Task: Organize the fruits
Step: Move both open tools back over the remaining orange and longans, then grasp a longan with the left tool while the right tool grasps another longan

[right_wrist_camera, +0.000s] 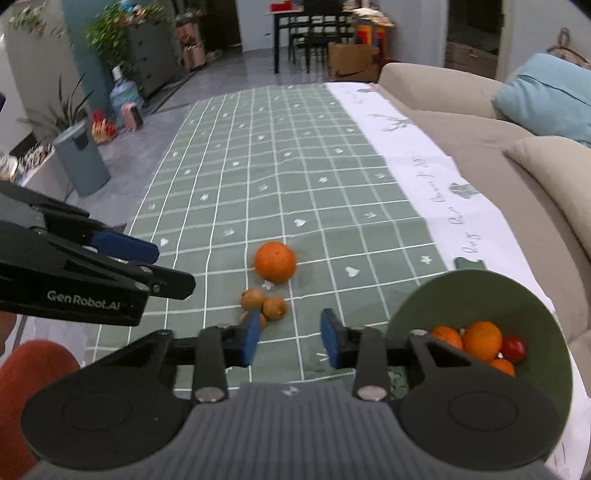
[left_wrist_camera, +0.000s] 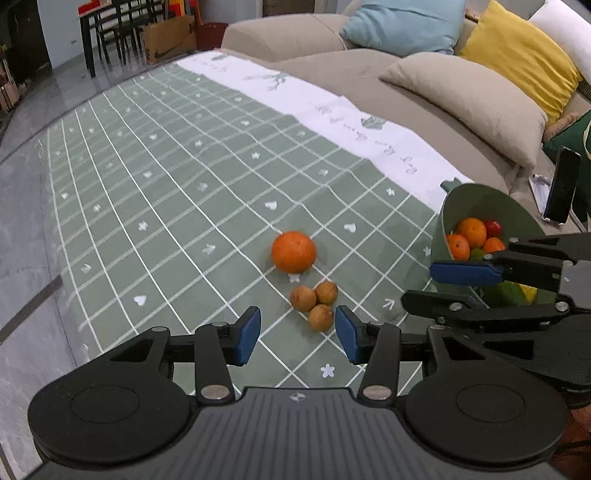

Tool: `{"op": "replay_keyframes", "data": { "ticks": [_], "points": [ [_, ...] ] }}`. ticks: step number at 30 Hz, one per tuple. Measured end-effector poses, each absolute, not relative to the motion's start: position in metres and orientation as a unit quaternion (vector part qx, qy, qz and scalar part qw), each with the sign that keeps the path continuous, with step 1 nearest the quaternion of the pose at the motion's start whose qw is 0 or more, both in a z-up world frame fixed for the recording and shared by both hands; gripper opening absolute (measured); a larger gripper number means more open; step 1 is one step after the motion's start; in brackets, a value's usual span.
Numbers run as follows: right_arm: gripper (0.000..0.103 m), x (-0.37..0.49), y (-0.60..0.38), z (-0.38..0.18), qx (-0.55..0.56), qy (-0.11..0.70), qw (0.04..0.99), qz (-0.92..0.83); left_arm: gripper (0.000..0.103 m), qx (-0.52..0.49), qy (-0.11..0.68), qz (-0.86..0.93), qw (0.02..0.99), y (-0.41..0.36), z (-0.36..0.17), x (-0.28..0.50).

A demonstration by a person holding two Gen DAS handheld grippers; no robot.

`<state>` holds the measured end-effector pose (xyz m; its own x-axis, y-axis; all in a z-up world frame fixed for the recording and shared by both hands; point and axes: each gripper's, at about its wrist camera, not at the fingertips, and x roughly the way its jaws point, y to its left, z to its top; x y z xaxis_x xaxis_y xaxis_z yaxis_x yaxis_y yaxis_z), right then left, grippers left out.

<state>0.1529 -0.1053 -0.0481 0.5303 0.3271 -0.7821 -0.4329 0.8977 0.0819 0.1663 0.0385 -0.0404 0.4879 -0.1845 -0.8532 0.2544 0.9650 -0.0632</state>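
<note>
An orange (left_wrist_camera: 294, 252) lies on the green checked cloth (left_wrist_camera: 166, 177), with three small brown fruits (left_wrist_camera: 314, 301) just in front of it. My left gripper (left_wrist_camera: 297, 334) is open and empty, just short of the brown fruits. A green bowl (left_wrist_camera: 466, 201) at the right holds oranges, a red fruit and green and yellow ones. In the right wrist view the orange (right_wrist_camera: 275, 262) and brown fruits (right_wrist_camera: 263, 302) lie ahead to the left. My right gripper (right_wrist_camera: 289, 341) is open and empty, with the bowl (right_wrist_camera: 480, 295) at its right.
A beige sofa (left_wrist_camera: 369, 70) with blue, yellow and beige cushions borders the cloth's far side. A phone (left_wrist_camera: 561, 184) stands behind the bowl. A grey bin (right_wrist_camera: 82, 162), plants and a dining table (right_wrist_camera: 314, 22) stand on the floor beyond.
</note>
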Motion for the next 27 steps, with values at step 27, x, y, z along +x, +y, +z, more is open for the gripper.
{"op": "replay_keyframes", "data": {
  "ticks": [27],
  "points": [
    [0.018,0.183,-0.091,-0.105,-0.154,0.465,0.841,0.231,0.036,-0.008,0.581,-0.157,0.799,0.016,-0.131,0.225]
  ]
}}
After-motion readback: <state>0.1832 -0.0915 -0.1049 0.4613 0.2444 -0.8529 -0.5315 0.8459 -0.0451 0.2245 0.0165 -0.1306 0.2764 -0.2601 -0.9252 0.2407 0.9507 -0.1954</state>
